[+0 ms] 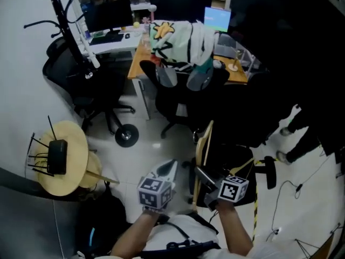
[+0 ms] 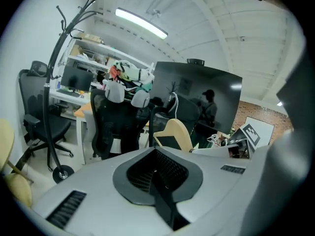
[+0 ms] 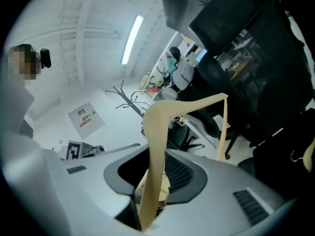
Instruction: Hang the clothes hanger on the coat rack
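Right claw (image 3: 151,203) clamped on the hanger (image 3: 158,132), pinching one wooden arm low down; rest of the frame juts out ahead of the jaws. Left claw (image 2: 162,191) closed on itself, nothing in it.

Hanger is low and close in front of the person; coat rack (image 1: 67,23) stands well apart at the far left by the wall, a black office chair (image 1: 73,74) right beside it; a second chair, hung with clothes (image 1: 178,39), stands farther right.

Judged risks:
- grip is on a single arm, edge-on, so the hanger may swivel or slide in the jaws while carried;
- long frame could catch a chair back or the hung clothes on the way across;
- rack's branches look thin and upturned, so a hook brought in tilted may miss, or seat shallow and drop off on release;
- hook itself not clear in the head view, so its facing is uncertain.
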### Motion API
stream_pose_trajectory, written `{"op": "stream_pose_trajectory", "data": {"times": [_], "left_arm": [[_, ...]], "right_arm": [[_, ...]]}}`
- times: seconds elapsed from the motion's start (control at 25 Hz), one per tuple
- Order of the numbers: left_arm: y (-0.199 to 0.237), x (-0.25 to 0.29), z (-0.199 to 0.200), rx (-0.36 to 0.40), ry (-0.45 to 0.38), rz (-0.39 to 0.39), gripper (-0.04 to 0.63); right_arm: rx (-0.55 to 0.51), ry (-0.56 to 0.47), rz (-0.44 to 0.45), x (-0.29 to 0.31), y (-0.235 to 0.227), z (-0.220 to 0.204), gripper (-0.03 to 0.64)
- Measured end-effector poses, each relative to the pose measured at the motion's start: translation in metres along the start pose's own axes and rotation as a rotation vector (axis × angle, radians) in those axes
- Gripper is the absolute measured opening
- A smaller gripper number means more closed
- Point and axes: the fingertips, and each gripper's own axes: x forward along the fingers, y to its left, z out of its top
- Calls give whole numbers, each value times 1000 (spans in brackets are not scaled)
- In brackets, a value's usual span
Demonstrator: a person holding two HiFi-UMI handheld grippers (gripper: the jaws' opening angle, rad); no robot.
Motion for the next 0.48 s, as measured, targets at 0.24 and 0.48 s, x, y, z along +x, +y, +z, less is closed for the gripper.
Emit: {"op": "stream_pose_trajectory", "data": {"times": [0.24,0.48], "left_arm": [[59,-66,37,-29,-107,58,-8],[127,-140,69,-25,-182,144,-8]], "right_arm": [[-17,56,91,64,75,-7,114],[-29,104,213,133,146,-20,115]]}}
